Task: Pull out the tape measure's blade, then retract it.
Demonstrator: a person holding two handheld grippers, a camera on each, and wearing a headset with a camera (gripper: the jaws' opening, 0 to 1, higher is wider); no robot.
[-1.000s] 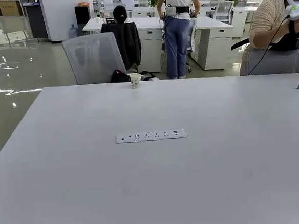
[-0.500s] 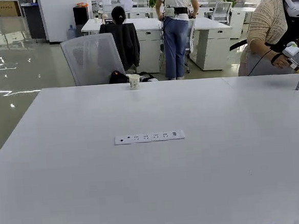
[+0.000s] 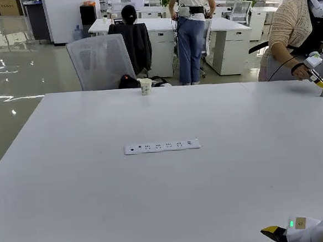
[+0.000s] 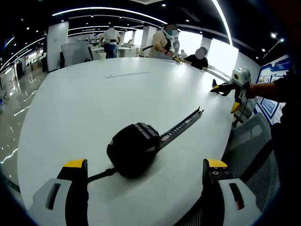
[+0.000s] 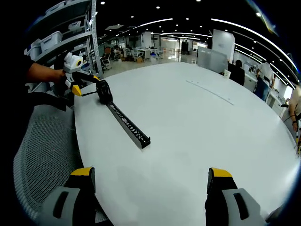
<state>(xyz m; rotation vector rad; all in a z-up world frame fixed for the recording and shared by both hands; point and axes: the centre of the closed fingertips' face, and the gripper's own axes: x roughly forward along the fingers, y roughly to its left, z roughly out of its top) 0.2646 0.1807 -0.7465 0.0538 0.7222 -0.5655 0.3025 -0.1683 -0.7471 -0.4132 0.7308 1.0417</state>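
A black tape measure lies on the white table between the wide-apart jaws of my left gripper, which is open and not touching it. Its blade is pulled out flat on the table, running toward my right gripper. In the right gripper view the case sits by the left gripper and the blade ends in its hook near the view's centre. My right gripper is open and holds nothing, a short way from the hook. It also pokes into the head view at the bottom right.
A white power strip lies mid-table and a paper cup stands at the far edge. A person at the far right holds another gripper on the table. A grey chair and other desks stand beyond.
My right gripper has come into the head view at the bottom right. The person at the far right has lowered their gripper onto the table.
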